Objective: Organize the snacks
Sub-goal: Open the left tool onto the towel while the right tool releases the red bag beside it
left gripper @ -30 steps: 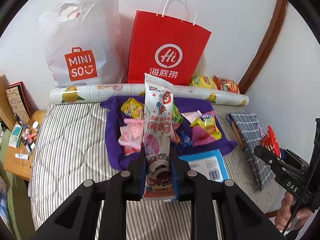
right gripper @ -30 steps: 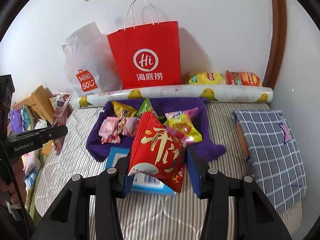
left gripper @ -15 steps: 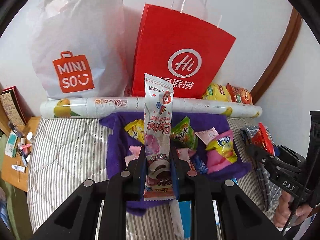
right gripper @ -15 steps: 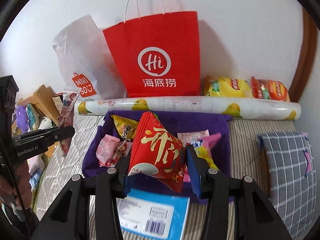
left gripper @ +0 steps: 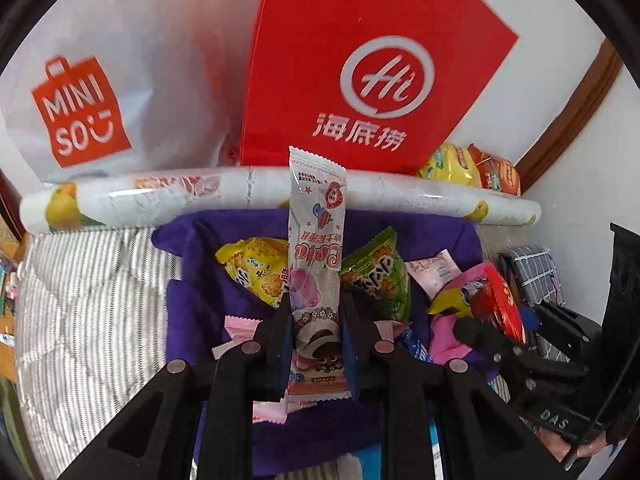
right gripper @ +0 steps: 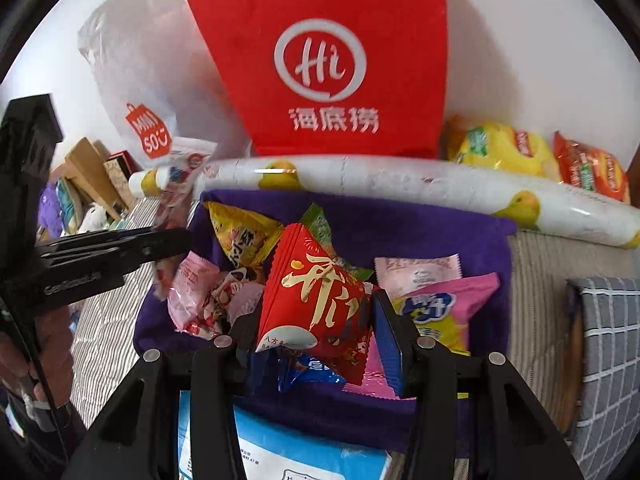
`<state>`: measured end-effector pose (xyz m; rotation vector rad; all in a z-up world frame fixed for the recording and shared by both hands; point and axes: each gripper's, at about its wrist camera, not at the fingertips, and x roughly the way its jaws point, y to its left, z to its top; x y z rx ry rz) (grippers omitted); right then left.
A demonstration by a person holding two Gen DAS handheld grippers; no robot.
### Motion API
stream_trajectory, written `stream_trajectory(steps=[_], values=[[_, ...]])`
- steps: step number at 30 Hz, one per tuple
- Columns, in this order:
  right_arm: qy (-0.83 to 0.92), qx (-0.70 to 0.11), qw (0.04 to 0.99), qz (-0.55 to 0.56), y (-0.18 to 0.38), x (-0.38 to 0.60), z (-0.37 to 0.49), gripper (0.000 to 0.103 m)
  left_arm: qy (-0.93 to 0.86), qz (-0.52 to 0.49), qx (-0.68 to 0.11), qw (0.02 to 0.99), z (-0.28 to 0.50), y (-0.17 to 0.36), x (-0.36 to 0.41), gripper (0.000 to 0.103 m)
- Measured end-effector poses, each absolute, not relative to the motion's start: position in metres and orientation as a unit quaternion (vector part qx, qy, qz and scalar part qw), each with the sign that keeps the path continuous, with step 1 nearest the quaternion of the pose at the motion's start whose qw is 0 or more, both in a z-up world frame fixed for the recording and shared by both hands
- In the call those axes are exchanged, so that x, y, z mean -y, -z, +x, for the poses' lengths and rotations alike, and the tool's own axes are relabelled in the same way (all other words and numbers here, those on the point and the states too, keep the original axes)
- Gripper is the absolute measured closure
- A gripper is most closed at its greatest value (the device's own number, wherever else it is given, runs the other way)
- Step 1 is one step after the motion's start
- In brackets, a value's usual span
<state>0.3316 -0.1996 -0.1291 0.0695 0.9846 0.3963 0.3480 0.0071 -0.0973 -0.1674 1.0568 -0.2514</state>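
Note:
My left gripper (left gripper: pixel 316 312) is shut on a long white and pink snack packet (left gripper: pixel 316 248), held upright over a purple cloth (left gripper: pixel 208 308) strewn with several snack packs. My right gripper (right gripper: pixel 316 316) is shut on a red triangular snack pack (right gripper: pixel 316 292) above the same purple cloth (right gripper: pixel 440 224). Each gripper shows in the other's view: the right gripper (left gripper: pixel 500 328) with its red pack at the right edge, the left gripper (right gripper: pixel 168 240) with its long packet at the left. A red paper bag (left gripper: pixel 360 60) and a white plastic bag (left gripper: pixel 120 80) stand behind against the wall.
A rolled sheet printed with yellow fruit (right gripper: pixel 400 184) lies between cloth and bags. Yellow and orange chip bags (right gripper: pixel 532 152) sit at back right. A blue and white box (right gripper: pixel 288 452) lies near the cloth's front edge. A checked grey cushion (right gripper: pixel 608 340) is at right on the striped bed (left gripper: pixel 80 300).
Both grippers have moved forward and down toward the purple cloth and the bags, each still holding its packet. The bags and snacks now loom larger.

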Motion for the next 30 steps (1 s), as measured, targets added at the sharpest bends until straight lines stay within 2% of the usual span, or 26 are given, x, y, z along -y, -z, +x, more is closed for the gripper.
stream_trajectory(steps=[24,30], values=[[-0.218,-0.511,0.831,0.027,0.161,0.187,0.348,0.055,0.145,-0.078,-0.541,0.825,0.365,0.135,0.001,0.083],[-0.221,-0.514,0.829,0.024,0.166,0.186,0.35,0.049,0.152,-0.083,-0.545,0.82,0.366,0.138,0.001,0.083]])
